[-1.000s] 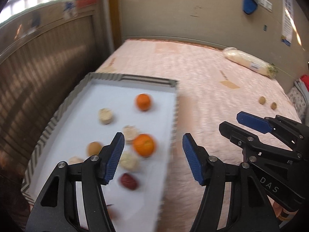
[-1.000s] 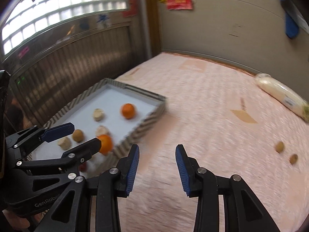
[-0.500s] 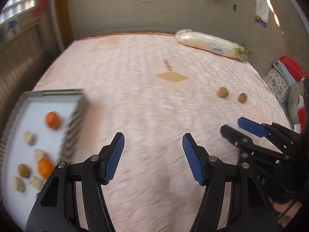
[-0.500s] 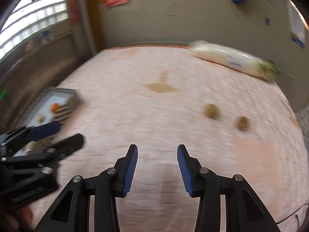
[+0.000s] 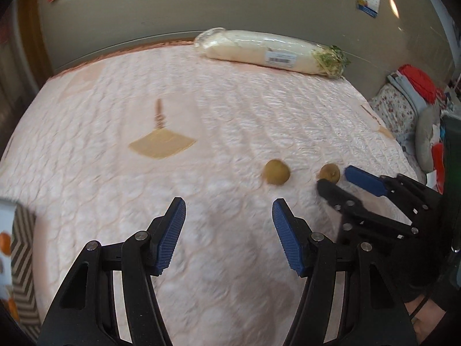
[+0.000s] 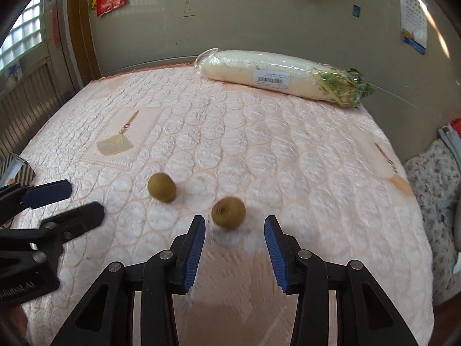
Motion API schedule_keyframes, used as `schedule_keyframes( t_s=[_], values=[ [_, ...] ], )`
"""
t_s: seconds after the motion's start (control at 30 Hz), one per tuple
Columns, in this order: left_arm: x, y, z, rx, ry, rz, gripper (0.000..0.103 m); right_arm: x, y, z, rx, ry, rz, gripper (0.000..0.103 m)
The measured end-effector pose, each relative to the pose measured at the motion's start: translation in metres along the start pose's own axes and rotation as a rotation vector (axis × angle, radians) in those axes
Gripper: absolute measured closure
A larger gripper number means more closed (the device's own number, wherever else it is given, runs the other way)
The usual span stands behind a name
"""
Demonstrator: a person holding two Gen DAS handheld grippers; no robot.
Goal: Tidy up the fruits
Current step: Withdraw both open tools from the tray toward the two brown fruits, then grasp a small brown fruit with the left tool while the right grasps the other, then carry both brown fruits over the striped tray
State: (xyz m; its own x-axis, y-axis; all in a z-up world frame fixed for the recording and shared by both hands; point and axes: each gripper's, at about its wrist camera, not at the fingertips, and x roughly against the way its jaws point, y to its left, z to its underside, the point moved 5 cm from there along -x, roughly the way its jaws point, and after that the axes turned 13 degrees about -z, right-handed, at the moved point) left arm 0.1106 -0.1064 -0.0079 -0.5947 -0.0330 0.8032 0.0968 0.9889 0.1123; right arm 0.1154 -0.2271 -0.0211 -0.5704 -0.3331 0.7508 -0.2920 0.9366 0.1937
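Observation:
Two small brown kiwis lie on the pink quilted tabletop. In the right wrist view the nearer kiwi sits just ahead of my open right gripper, between the lines of its fingers. The other kiwi lies to its left. In the left wrist view my open, empty left gripper hangs over bare quilt, with one kiwi ahead to the right and the other kiwi by the right gripper. The striped tray with an orange is at the far left edge.
A wrapped white radish lies along the back wall, also in the left wrist view. A tan patch marks the quilt. Cushions and clothes sit off the right edge. The left gripper shows at left in the right wrist view.
Both grippers have swung right, away from the tray, and closed in on the two kiwis. The right gripper now has one kiwi just in front of its open fingers.

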Motion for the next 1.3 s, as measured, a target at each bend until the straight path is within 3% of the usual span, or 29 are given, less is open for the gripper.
schedule_keyframes(
  t_s=[0.07,0.1,0.13,0.53,0.63,0.67,0.9,1.3],
  values=[
    [-0.005,-0.005,-0.005,-0.008,-0.002,0.013,0.04,-0.009,-0.002,-0.005,0.002,0.013,-0.038,0.062],
    [-0.006,-0.007,-0.007,-0.015,-0.004,0.018,0.04,-0.011,-0.002,-0.006,0.003,0.018,-0.048,0.067],
    [-0.006,-0.008,-0.008,-0.021,-0.006,0.019,0.04,-0.012,-0.002,-0.006,0.008,0.017,-0.042,0.079],
    [-0.027,-0.035,-0.023,-0.09,-0.023,0.052,0.04,0.012,-0.021,-0.003,-0.061,-0.028,-0.028,0.079],
    [-0.034,-0.036,-0.02,-0.091,-0.002,0.074,0.077,0.013,-0.019,-0.003,-0.059,-0.031,-0.035,0.079],
    [-0.033,-0.036,-0.019,-0.1,-0.02,0.056,0.078,0.012,-0.019,-0.003,-0.059,-0.031,-0.037,0.079],
    [-0.018,-0.014,-0.006,-0.033,-0.002,0.088,0.079,0.016,-0.007,-0.001,-0.063,-0.035,-0.048,0.079],
    [0.046,0.062,0.058,0.046,-0.031,-0.032,0.079,0.026,0.085,0.019,-0.026,-0.049,-0.159,0.079]
  ],
)
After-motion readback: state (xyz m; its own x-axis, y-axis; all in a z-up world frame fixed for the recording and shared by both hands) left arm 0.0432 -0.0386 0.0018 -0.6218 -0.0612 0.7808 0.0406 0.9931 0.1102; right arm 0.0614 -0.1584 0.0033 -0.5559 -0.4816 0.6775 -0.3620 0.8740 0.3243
